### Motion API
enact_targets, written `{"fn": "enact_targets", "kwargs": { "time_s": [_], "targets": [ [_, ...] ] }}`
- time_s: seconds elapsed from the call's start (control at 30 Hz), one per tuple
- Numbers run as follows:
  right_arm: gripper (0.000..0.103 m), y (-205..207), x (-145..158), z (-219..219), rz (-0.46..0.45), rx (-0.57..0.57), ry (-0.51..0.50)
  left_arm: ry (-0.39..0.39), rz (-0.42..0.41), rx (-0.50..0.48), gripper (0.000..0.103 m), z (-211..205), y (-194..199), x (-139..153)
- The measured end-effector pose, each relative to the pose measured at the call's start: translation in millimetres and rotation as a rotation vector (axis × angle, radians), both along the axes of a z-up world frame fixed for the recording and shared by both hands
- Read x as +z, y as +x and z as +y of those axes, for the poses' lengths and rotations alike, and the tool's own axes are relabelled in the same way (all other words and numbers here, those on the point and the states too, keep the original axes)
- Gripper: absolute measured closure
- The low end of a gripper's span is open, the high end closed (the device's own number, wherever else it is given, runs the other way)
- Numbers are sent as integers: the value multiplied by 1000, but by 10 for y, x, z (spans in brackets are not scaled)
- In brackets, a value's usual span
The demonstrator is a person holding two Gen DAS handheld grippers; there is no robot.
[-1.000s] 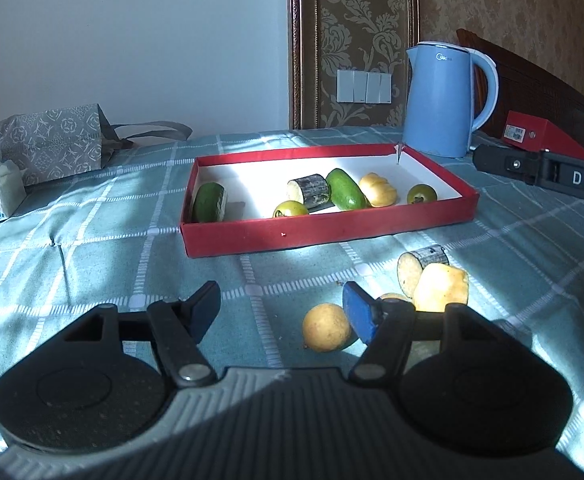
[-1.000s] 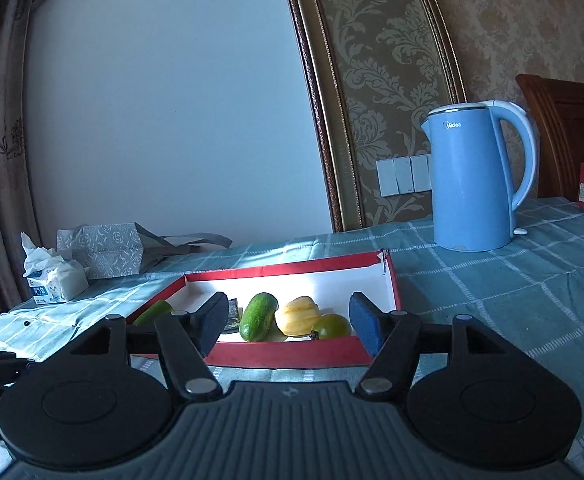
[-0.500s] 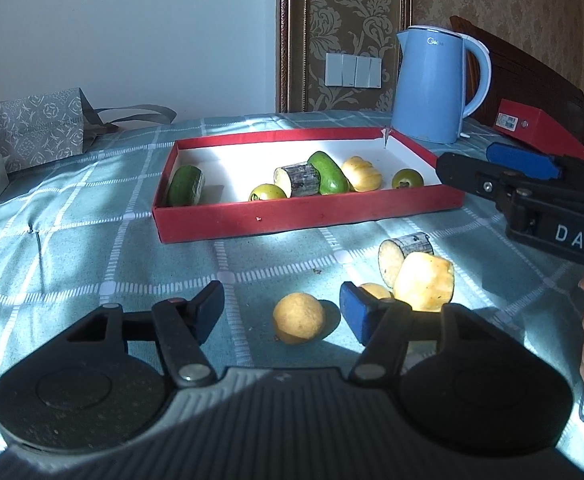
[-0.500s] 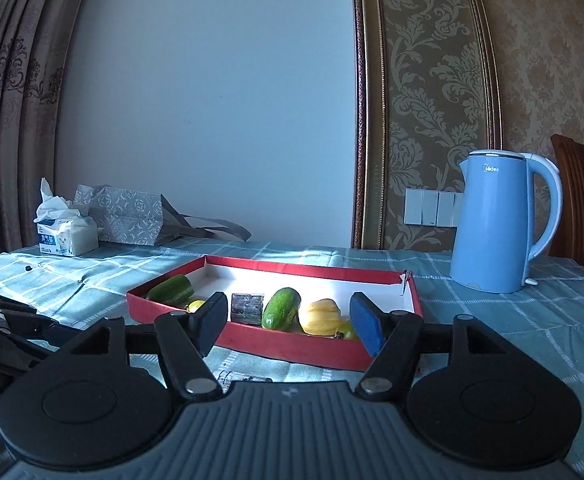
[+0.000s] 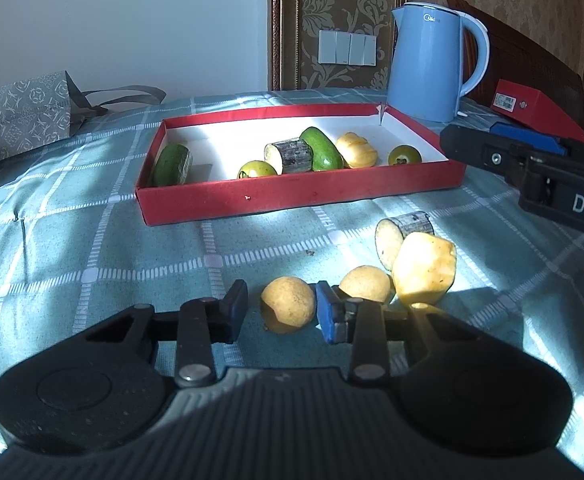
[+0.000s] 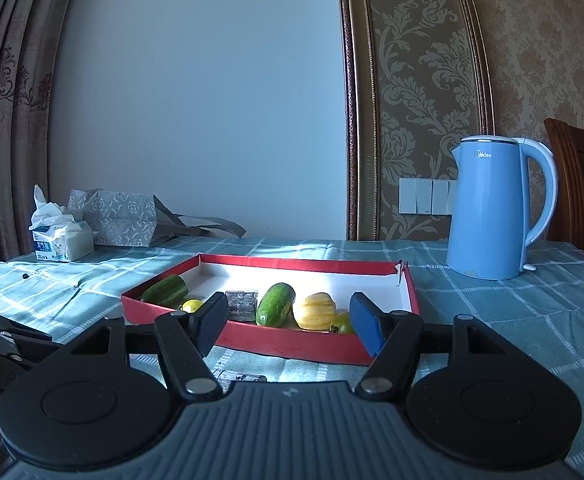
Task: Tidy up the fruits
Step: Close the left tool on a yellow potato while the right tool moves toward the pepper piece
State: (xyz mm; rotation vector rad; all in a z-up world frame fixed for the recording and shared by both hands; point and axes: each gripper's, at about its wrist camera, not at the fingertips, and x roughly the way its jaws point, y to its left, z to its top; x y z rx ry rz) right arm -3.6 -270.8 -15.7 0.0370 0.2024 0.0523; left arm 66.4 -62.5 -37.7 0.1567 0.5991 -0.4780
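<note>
While our right gripper (image 6: 288,316) is hovering open and empty in front of the red tray (image 6: 292,344), our left gripper (image 5: 282,314) is closing its jaws on a round yellow fruit (image 5: 288,304) that is lying on the bench (image 5: 92,240), near the tray. A smaller yellow fruit (image 5: 366,284) is sitting just beside it, and a cucumber (image 5: 322,148) is lying inside the tray.
</note>
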Motion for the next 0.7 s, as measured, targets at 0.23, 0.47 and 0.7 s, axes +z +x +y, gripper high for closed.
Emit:
{"fn": "enact_targets", "kwargs": {
  "time_s": [0.23, 0.47, 0.7],
  "targets": [
    [36, 15, 0, 7, 5, 0, -2, 15, -17, 42, 77, -5, 17, -10],
    [36, 26, -12, 14, 21, 3, 0, 3, -18, 72, 78, 25, 38, 3],
    [36, -87, 7, 17, 70, 21, 39, -36, -9, 119, 78, 134, 75, 35]
  ]
}}
